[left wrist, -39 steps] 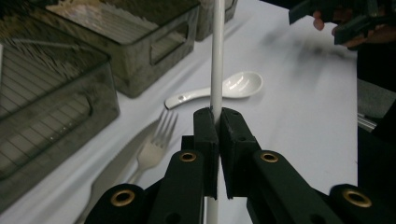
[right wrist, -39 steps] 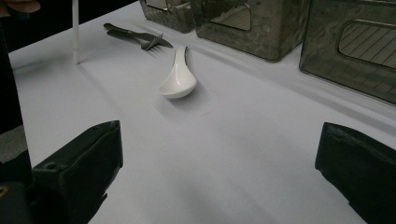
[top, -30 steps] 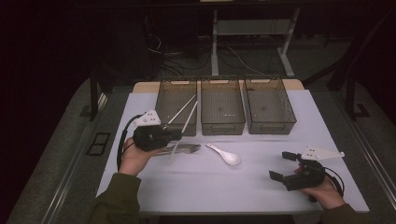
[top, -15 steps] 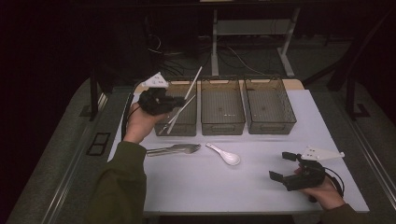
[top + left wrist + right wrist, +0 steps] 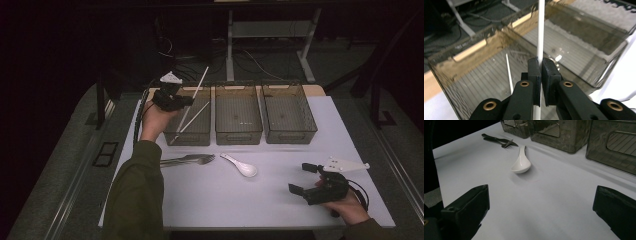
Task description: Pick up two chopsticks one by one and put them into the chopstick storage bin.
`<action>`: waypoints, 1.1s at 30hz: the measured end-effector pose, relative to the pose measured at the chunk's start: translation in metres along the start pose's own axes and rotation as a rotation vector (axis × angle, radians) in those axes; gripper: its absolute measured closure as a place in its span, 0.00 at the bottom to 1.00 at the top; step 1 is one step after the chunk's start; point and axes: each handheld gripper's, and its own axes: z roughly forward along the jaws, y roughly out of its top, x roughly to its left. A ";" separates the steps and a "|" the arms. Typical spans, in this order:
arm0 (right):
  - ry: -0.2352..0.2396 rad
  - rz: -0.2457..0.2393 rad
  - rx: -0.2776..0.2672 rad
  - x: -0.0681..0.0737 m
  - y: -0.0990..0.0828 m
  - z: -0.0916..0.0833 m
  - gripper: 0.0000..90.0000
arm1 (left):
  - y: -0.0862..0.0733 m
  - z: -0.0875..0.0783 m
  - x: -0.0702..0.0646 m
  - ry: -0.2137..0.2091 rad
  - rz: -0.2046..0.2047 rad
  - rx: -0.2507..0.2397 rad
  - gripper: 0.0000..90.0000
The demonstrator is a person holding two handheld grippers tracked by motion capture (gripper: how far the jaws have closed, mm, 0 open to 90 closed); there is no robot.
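My left gripper (image 5: 188, 102) hovers over the left clear bin (image 5: 190, 136), shut on a white chopstick (image 5: 199, 86) that slants up and away. In the left gripper view the black jaws (image 5: 540, 63) pinch this chopstick (image 5: 540, 30) above the bin's ribbed floor. A second white chopstick (image 5: 192, 120) slants down into the same bin (image 5: 486, 75); I cannot tell whether it is also gripped. My right gripper (image 5: 301, 178) rests at the table's front right, open with nothing between its jaws (image 5: 541, 202).
A white ceramic spoon (image 5: 241, 165) (image 5: 521, 162) and metal forks (image 5: 187, 160) (image 5: 499, 140) lie on the white table in front of the bins. The middle bin (image 5: 238, 131) and the right bin (image 5: 289, 131) stand beside the left one.
My left hand has carried the chopsticks from above the forks away to the back left, over the left bin. The right hand has stayed put.
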 end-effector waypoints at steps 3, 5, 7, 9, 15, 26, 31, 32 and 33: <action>0.002 0.000 0.000 0.000 0.000 0.000 0.01 | -0.008 0.009 0.003 0.006 -0.029 0.025 0.94; 0.003 -0.001 0.000 0.000 0.000 0.000 0.01 | -0.013 0.013 0.004 0.006 -0.037 0.039 0.94; 0.004 -0.004 0.001 0.001 0.000 0.000 0.01 | -0.017 0.017 0.006 0.005 -0.045 0.058 0.94; 0.005 -0.005 0.000 0.001 0.000 0.000 0.01 | -0.022 0.021 0.006 0.013 -0.043 0.081 0.94; 0.005 -0.001 0.000 0.000 0.000 0.000 0.01 | -0.030 0.028 0.010 0.018 -0.057 0.090 0.94; 0.006 -0.001 0.001 0.000 0.000 0.000 0.01 | -0.032 0.045 0.007 0.076 -0.044 0.171 0.92; 0.008 0.001 -0.001 0.000 0.000 -0.001 0.01 | -0.034 0.050 0.008 0.112 -0.071 0.197 0.92; 0.009 0.000 0.000 0.000 0.000 -0.001 0.01 | -0.035 0.051 0.008 0.113 -0.073 0.200 0.90; 0.011 -0.001 0.000 0.000 0.000 -0.001 0.01 | -0.036 0.052 0.009 0.109 -0.076 0.200 0.90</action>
